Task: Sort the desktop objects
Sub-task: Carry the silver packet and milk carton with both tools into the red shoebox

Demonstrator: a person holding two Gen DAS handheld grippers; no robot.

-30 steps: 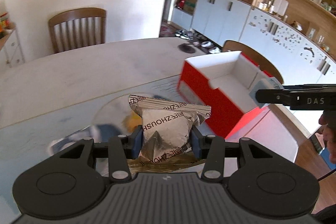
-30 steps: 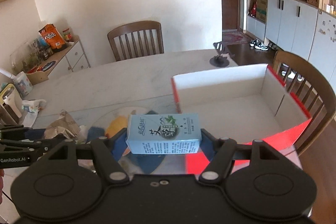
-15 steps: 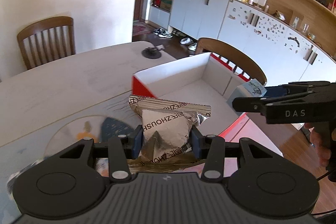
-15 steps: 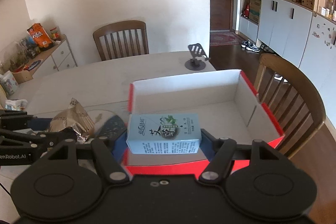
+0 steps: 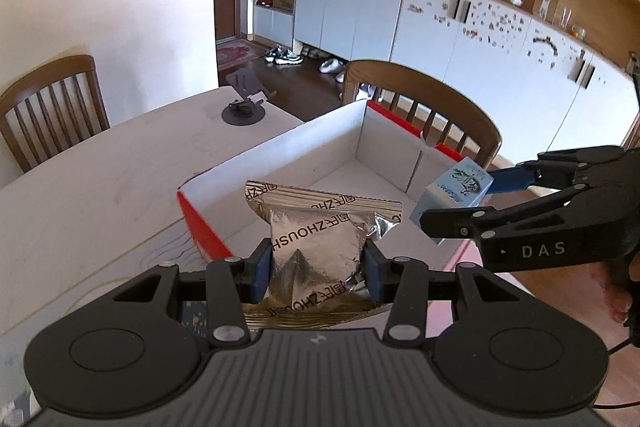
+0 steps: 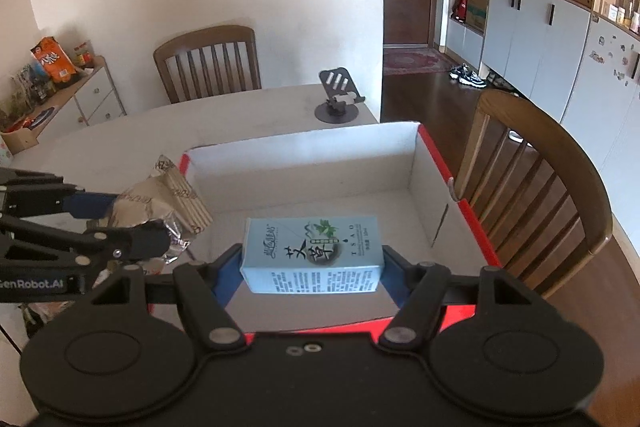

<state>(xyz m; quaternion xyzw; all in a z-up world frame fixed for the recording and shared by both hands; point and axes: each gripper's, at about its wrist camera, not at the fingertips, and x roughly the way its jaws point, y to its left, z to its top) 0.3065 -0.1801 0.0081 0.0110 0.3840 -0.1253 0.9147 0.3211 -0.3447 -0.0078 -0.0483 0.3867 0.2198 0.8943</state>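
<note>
A: How far along is the sorting?

B: Partway, it seems. The left gripper (image 5: 316,269) has its fingers clamped on a silver foil packet (image 5: 316,247) held over the near corner of the red box (image 6: 476,227). The right gripper (image 6: 312,267) pinches a pale blue carton (image 6: 312,255) above the box floor, which looks bare. Neither is dropped in yet.

A: Any writing?

B: The packet reads "ZHOUSH"; the carton shows "TSAO" beside Chinese characters. The grippers read "DAS" and "GenRobot.AI". Beyond the box, a phone stand (image 6: 338,99) sits on the counter (image 5: 100,167).

Left tongs (image 5: 316,265) clamp foil packet (image 5: 316,247) over box (image 5: 280,163).
</note>
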